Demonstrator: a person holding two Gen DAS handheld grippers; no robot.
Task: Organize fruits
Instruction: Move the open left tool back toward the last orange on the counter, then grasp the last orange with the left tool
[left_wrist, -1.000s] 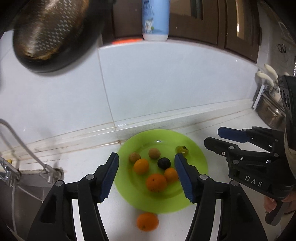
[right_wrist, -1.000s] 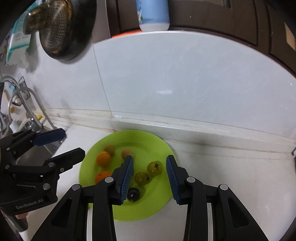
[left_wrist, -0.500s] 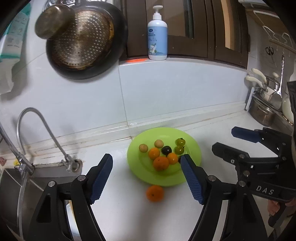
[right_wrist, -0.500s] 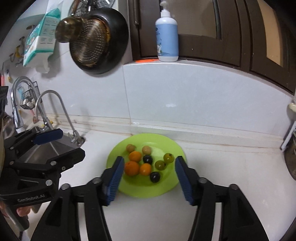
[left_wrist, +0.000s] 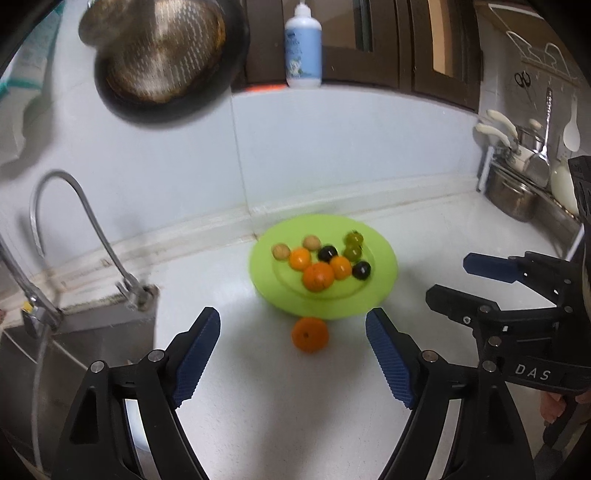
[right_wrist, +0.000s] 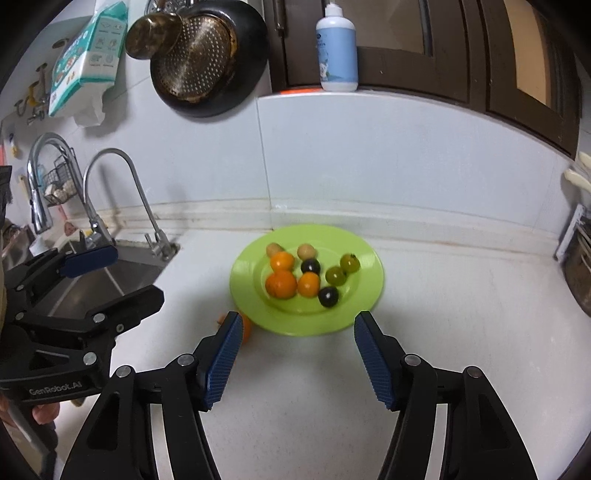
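Observation:
A green plate (left_wrist: 384, 258) (right_wrist: 364, 258) on the white counter holds several small fruits: oranges, dark ones, green ones and brown ones. One loose orange (left_wrist: 309, 334) lies on the counter just in front of the plate. In the right wrist view this orange (right_wrist: 247, 328) is half hidden behind a finger. My left gripper (left_wrist: 292, 315) hovers short of the loose orange, its jaws opening with nothing between them. My right gripper (right_wrist: 298, 317) stands open and empty in front of the plate. Each gripper also shows in the other's view, the right gripper (left_wrist: 450, 278) and the left gripper (right_wrist: 135, 275).
A steel sink (left_wrist: 92, 332) with a curved faucet (right_wrist: 122, 184) lies to the left. A pan with a strainer (right_wrist: 207, 55) hangs on the wall, beside a soap bottle (left_wrist: 303, 48) on the ledge. Pots and utensils (left_wrist: 513, 195) stand at the far right.
Both grippers have drawn back from the plate, which now looks smaller and farther off. Both pairs of jaws stand wider apart. The fruits on the plate lie still.

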